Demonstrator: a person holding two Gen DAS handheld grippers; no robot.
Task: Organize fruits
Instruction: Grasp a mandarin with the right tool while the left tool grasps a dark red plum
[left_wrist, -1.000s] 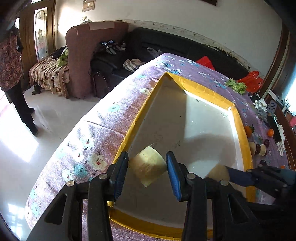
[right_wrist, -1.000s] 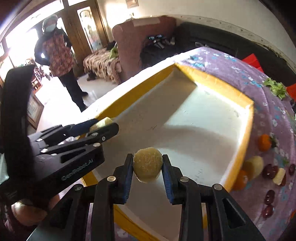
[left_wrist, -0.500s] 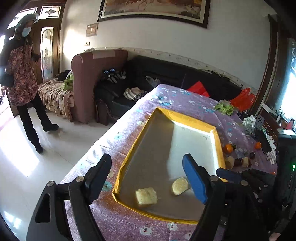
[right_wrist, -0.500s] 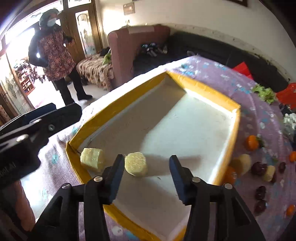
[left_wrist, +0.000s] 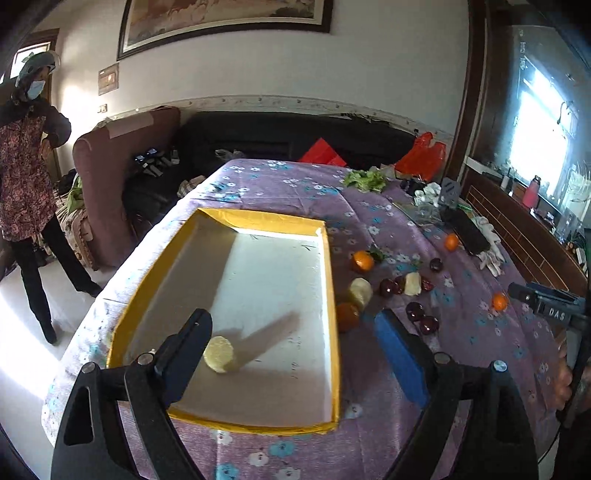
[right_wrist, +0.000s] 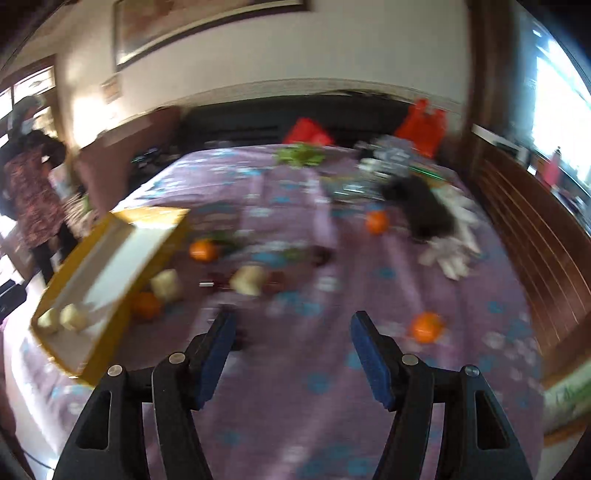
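Observation:
A yellow-rimmed white tray (left_wrist: 330, 295) lies on the purple floral tablecloth. One pale yellow fruit piece (left_wrist: 218, 353) shows in its near left corner; my left finger hides what is beside it. In the blurred right wrist view the tray (right_wrist: 88, 354) holds two pale pieces (right_wrist: 72, 316). Loose fruit lies right of the tray: oranges (left_wrist: 362, 260), pale pieces (left_wrist: 360, 291) and dark plums (left_wrist: 415, 311). My left gripper (left_wrist: 291, 345) is open and empty above the tray's near end. My right gripper (right_wrist: 291, 338) is open and empty over the cloth, near an orange (right_wrist: 426, 326).
A black device (left_wrist: 468, 232), white gloves (left_wrist: 489, 251), green leaves (left_wrist: 364, 180) and red bags (left_wrist: 421, 155) sit at the table's far right. A sofa and armchair stand behind the table. A person (left_wrist: 26, 192) stands on the floor at left.
Both grippers let go of their pale fruit pieces into the tray and opened wide. Both then pulled back and up; the right one swung right, over the loose fruit.

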